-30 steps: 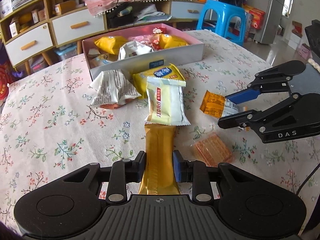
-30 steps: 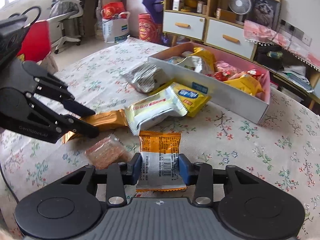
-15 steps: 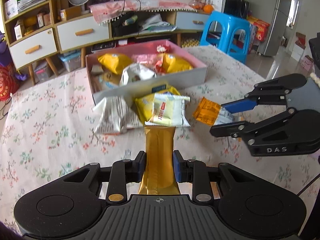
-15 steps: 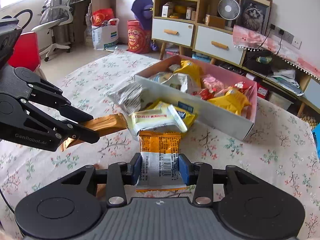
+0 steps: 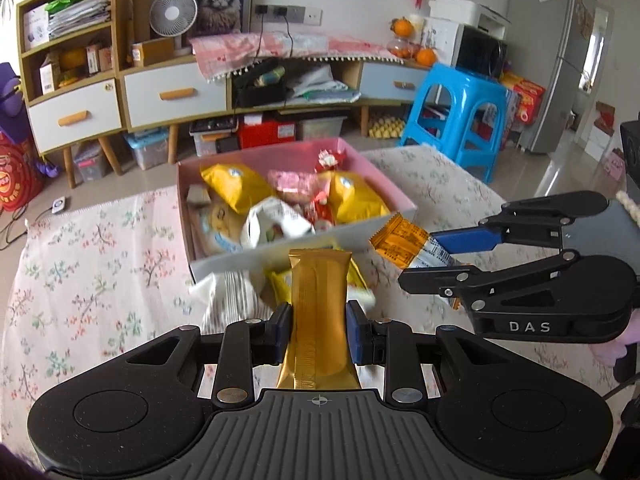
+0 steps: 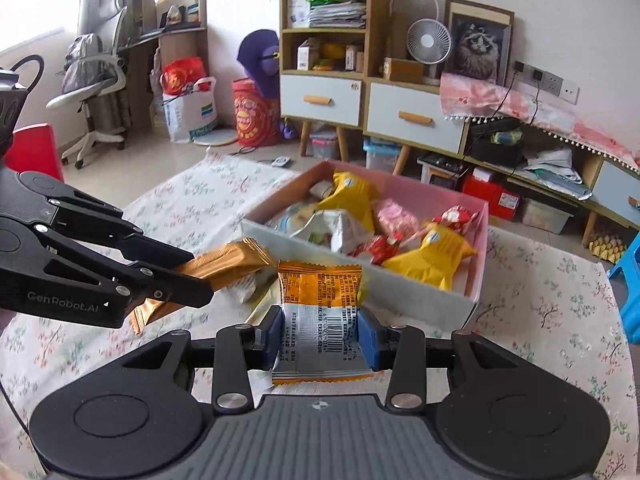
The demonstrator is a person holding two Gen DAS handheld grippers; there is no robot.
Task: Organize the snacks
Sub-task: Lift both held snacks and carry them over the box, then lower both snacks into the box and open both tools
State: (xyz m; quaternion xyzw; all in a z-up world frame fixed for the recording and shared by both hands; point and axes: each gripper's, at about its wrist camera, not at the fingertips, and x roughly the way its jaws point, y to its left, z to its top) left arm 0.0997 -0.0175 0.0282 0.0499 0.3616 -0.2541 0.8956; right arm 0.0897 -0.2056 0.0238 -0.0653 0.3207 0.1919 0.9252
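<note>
Left gripper pinches a gold bar. Right gripper pinches an orange packet. Both are held above the floral tablecloth. At 12 o'clock sits the pink box of snacks. Beyond it: drawer cabinet, fan, and at 2 o'clock a blue stool.

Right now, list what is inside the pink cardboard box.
The pink cardboard box holds two yellow snack bags, a white foil packet, pink wrapped sweets and red wrapped sweets. Whatever lies beneath them is covered.
</note>
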